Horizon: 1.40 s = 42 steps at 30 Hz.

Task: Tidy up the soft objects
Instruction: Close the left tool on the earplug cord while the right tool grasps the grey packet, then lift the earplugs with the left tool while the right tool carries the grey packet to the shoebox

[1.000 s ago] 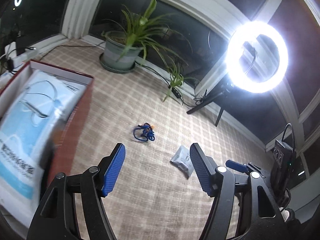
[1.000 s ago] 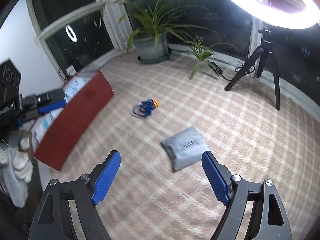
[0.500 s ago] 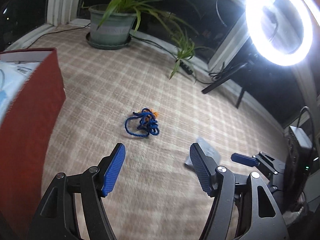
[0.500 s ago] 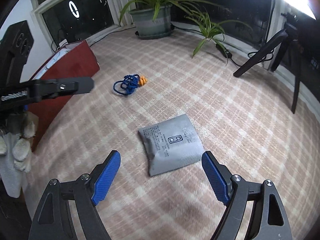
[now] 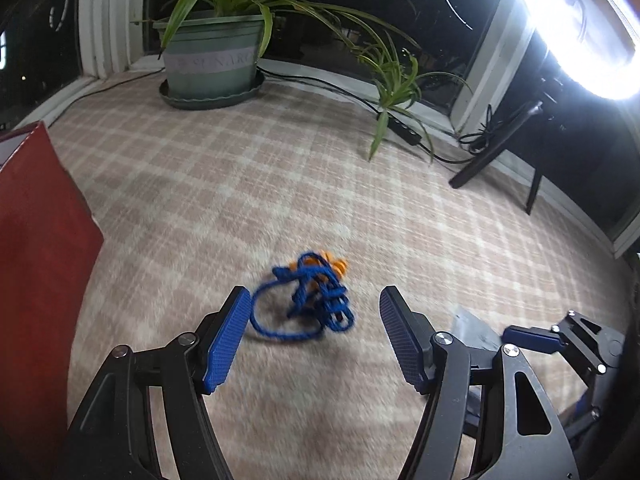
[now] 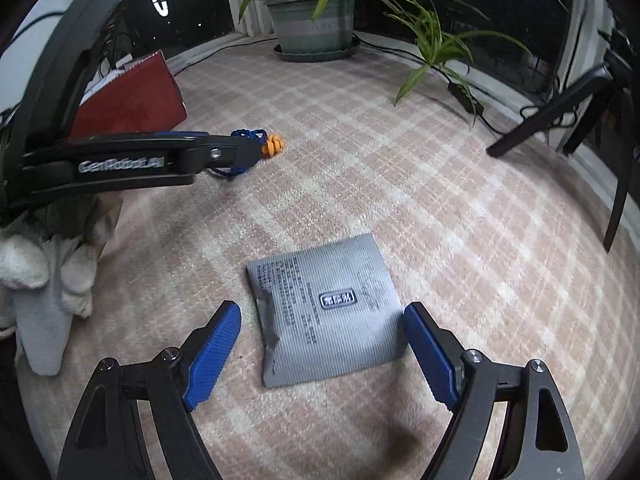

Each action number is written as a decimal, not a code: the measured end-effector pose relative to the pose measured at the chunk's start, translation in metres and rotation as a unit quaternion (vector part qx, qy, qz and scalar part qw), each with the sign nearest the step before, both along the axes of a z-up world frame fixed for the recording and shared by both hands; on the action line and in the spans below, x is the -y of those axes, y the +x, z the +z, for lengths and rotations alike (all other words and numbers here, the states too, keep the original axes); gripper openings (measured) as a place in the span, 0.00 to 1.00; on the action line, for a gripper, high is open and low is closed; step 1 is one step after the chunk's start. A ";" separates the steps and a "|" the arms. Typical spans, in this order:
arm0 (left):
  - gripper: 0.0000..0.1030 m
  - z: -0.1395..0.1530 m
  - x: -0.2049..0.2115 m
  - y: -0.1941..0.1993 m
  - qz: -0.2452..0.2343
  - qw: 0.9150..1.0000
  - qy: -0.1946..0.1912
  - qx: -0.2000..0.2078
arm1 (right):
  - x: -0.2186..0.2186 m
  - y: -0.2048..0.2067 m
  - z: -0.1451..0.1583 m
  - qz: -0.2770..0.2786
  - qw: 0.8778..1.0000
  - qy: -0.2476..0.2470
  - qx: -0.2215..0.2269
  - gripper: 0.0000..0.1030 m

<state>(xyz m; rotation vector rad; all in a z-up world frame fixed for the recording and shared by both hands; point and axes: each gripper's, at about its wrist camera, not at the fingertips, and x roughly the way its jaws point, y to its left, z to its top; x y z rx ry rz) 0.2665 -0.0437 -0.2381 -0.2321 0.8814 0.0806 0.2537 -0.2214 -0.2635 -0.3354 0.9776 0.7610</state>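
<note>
Soft things lie on the checked rug — the blue cord tangle (image 5: 310,300) now sits close between the wide-apart left gripper (image 5: 316,334), the grey pouch (image 6: 326,312) between the wide-apart right gripper (image 6: 320,350) — both have come down, so grabbing looks next.

red box (image 5: 36,280) blocking left, open carpet (image 5: 280,184) ahead, plant pot (image 5: 212,64) beyond
</note>
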 end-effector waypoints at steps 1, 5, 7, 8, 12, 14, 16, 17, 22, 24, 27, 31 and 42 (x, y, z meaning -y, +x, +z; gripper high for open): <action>0.65 -0.002 -0.001 0.003 0.001 1.000 0.004 0.002 | -0.002 0.000 -0.001 0.003 1.000 -0.005 0.004 0.78; 0.65 -0.007 -0.003 0.010 0.002 1.000 0.019 0.003 | -0.010 0.002 -0.004 0.014 1.000 -0.021 0.018 0.88; 0.65 -0.009 -0.004 0.014 0.001 1.000 0.025 0.001 | -0.011 0.006 -0.006 0.009 1.000 -0.023 0.015 0.94; 0.65 -0.011 -0.004 0.015 0.001 1.000 0.026 -0.001 | -0.011 0.007 -0.006 0.008 1.000 -0.023 0.015 0.96; 0.65 -0.012 -0.001 0.016 -0.001 0.999 0.040 0.001 | -0.012 0.015 -0.008 0.006 1.000 -0.022 0.014 0.98; 0.65 -0.013 0.003 0.016 -0.003 0.999 0.050 0.001 | -0.011 0.018 -0.008 0.005 1.000 -0.021 0.014 0.98; 0.64 -0.013 0.003 0.016 -0.004 0.999 0.053 0.001 | -0.011 0.019 -0.009 0.004 1.000 -0.019 0.016 0.97; 0.64 -0.012 0.002 0.016 -0.004 0.999 0.052 0.002 | -0.011 0.020 -0.009 0.003 1.000 -0.017 0.017 0.94; 0.51 -0.012 0.001 0.015 0.002 0.999 0.049 0.005 | -0.001 0.016 -0.003 -0.005 1.000 -0.010 0.022 0.67; 0.43 -0.011 0.001 0.014 0.001 0.999 0.048 0.006 | 0.003 0.015 -0.001 -0.007 1.000 -0.010 0.022 0.57; 0.30 -0.011 0.003 0.014 -0.009 0.999 0.048 0.007 | 0.007 0.013 0.000 -0.010 1.000 -0.010 0.019 0.46; 0.15 -0.010 0.004 0.012 -0.022 0.999 0.043 0.009 | 0.007 0.013 0.001 -0.011 1.000 -0.011 0.015 0.39; 0.08 -0.007 -0.008 -0.007 -0.011 1.000 -0.007 0.004 | 0.015 0.001 0.008 -0.020 1.000 0.004 0.002 0.30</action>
